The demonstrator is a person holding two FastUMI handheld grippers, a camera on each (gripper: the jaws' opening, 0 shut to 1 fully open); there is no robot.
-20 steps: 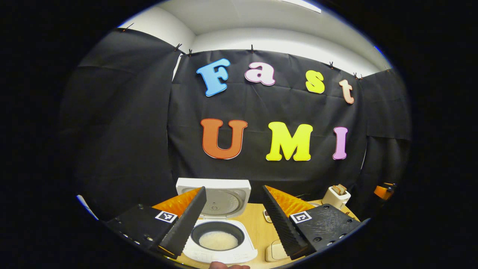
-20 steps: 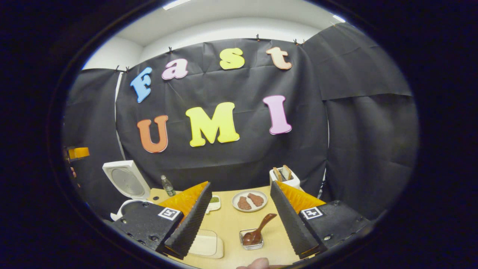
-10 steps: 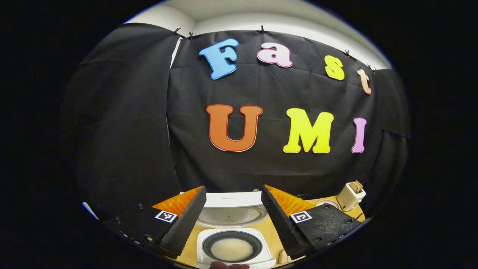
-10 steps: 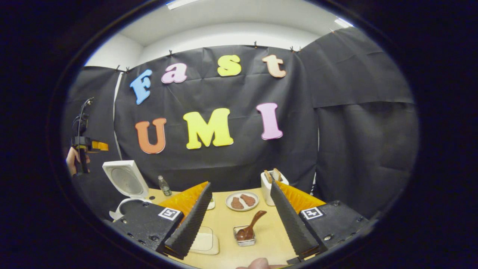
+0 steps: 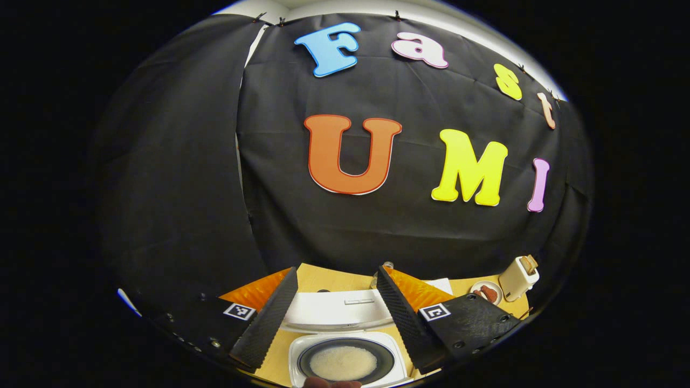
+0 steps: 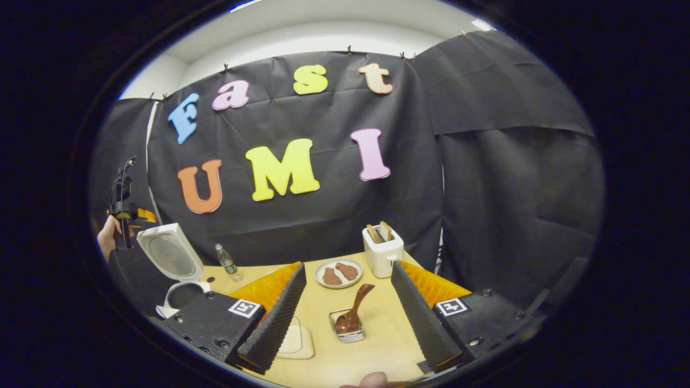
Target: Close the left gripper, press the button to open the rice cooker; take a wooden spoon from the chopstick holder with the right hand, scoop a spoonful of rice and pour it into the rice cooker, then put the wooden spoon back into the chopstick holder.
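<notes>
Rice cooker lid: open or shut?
Open. The lid stands tilted back above the rice cooker, and white rice shows in the uncovered inner pot.

Raised lid (image 5: 337,311) behind open pot (image 5: 345,362)

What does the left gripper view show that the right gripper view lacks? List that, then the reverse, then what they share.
Left gripper view adds: white rice in the pot of the rice cooker, seen from above between the open jaws of the left gripper. Right gripper view adds: the wooden spoon standing in its small holder, ahead of the right gripper, jaws open, and a hand far left. Shared: the cooker with lid up, toaster, plate, table.
</notes>
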